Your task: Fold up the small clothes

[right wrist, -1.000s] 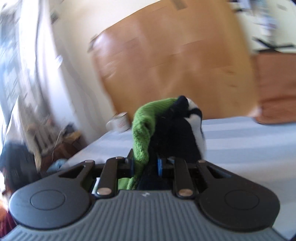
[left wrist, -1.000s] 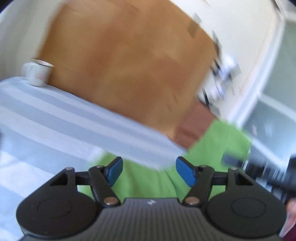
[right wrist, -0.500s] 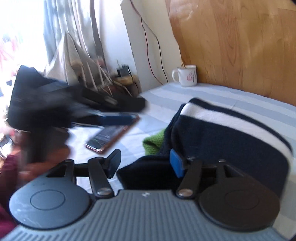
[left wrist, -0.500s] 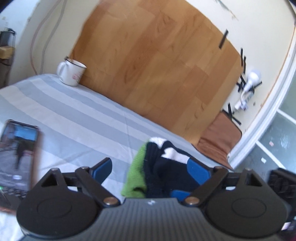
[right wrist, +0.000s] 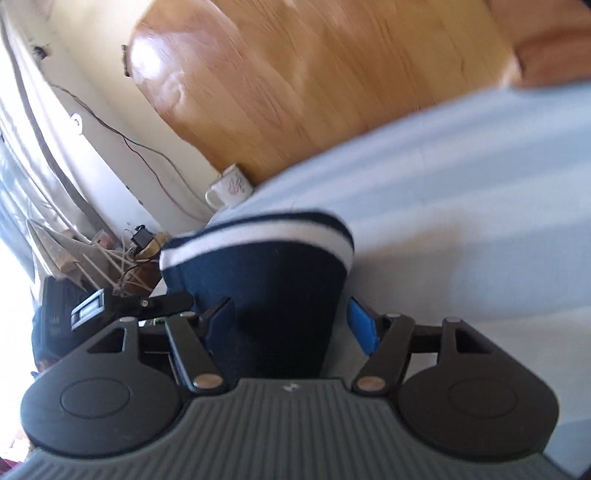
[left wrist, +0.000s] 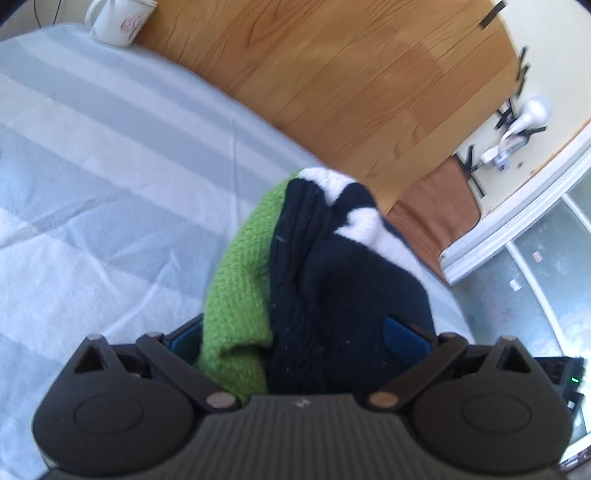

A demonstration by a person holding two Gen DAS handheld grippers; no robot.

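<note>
Left wrist view: the left gripper [left wrist: 299, 341] is seen with jaws nearly full wide and opening; a bundled knit garment, lime green beside navy with a white band [left wrist: 314, 280], lies between the pads, pressed by neither as far as can be told. The bundle sits lower centre on the pale blue striped sheet [left wrist: 110, 166], its long axis running away toward upper right. A white enamel mug [left wrist: 118, 18] stands upper left. Right wrist view: the right gripper [right wrist: 291, 328] is opening; the navy garment [right wrist: 266, 284] sits between, a gap visible at the right pad, judged a release after folding. Its striped end points away, upward.
</note>
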